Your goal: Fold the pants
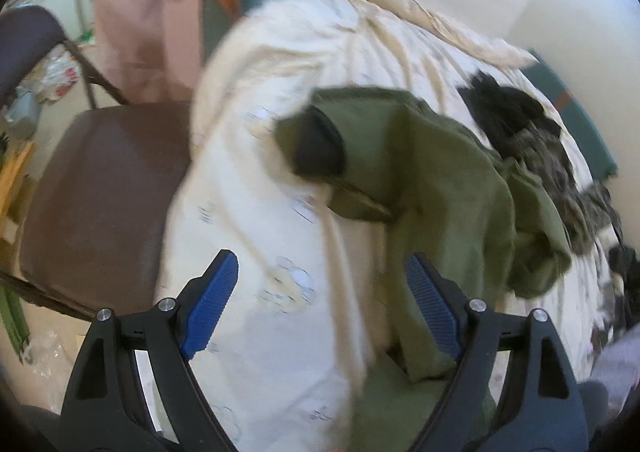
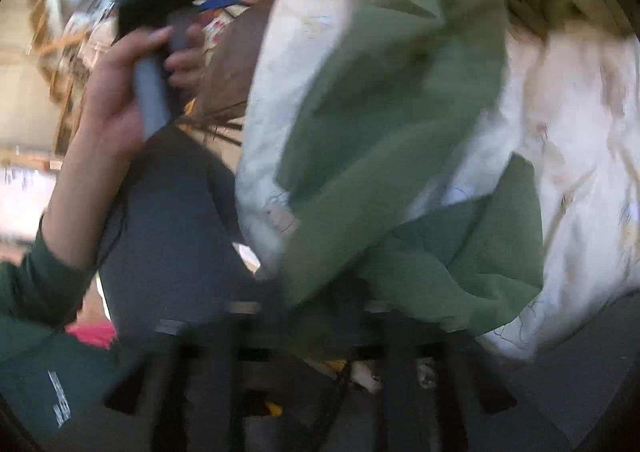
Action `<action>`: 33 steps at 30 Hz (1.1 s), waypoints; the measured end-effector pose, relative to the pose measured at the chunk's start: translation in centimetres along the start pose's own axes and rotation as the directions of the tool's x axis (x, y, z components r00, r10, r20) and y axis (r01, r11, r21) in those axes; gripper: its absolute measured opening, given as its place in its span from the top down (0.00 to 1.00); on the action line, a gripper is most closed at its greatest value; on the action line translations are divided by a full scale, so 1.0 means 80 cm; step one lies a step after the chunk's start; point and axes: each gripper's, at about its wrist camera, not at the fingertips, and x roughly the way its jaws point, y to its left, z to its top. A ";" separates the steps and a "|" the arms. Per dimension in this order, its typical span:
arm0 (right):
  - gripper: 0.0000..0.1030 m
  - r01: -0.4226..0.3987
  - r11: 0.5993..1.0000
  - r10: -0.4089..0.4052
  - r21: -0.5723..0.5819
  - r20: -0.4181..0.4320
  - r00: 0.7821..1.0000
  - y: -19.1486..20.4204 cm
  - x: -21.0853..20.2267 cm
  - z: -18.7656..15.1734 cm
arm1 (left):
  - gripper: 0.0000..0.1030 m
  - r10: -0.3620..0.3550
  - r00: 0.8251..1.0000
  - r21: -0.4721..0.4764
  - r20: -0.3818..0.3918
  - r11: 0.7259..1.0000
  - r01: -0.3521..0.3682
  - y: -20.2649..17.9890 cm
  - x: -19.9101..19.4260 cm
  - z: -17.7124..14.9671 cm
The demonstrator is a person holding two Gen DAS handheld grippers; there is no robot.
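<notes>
Left wrist view showed the chair (image 1: 100,188) left of the bed (image 1: 280,180), then the left gripper (image 1: 324,304) with its blue pads spread wide and nothing between them, poised over bare sheet. Right of that gap lay the pants (image 1: 432,180), bunched olive cloth on the bed, one dark-lined opening turned up, one edge running down beside the right-hand pad. Further right on the bed sat a dark pile (image 1: 532,140) of other clothes, touching the pants' far side.

Right wrist view was badly smeared. Left of the bed, a hand (image 2: 120,84) held the left gripper's handle. The pants (image 2: 392,156) draped over the bed's edge toward the camera. The right gripper (image 2: 320,316) was a blur at the bottom of the frame; I could not tell whether its jaws were apart or closed, nor whether cloth sat between them.

Risks, as I judged them: the pants were crumpled, so a pinch could catch two layers and lock in a twisted fold. Cloth hanging off the bed's edge could slide to the floor. A grab near the dark pile could drag that along too.
</notes>
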 end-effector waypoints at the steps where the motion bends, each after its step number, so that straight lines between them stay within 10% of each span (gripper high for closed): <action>1: 0.23 0.003 1.000 -0.004 0.024 0.011 1.000 -0.004 -0.001 -0.001 | 0.18 -0.009 1.000 0.017 -0.014 1.000 0.010 -0.005 0.004 -0.005; 7: 0.19 -0.080 0.996 0.074 0.025 0.189 0.979 -0.020 -0.063 0.000 | 0.18 -0.037 0.994 0.080 -0.100 0.996 0.045 -0.026 0.027 -0.028; 14: 0.15 -0.093 0.994 0.045 0.051 0.593 0.804 -0.065 -0.154 0.000 | 0.18 -0.012 0.994 0.060 -0.105 0.998 0.019 -0.029 0.034 -0.037; 23: 0.15 0.049 0.989 -0.133 0.138 0.709 0.692 -0.095 -0.184 0.007 | 0.18 0.089 0.996 0.107 -0.020 0.990 -0.086 -0.046 -0.012 -0.045; 33: 0.15 -0.074 0.977 -0.094 0.200 0.715 0.693 -0.133 -0.184 0.004 | 0.18 0.203 0.978 0.084 0.038 0.975 -0.206 -0.078 -0.073 -0.030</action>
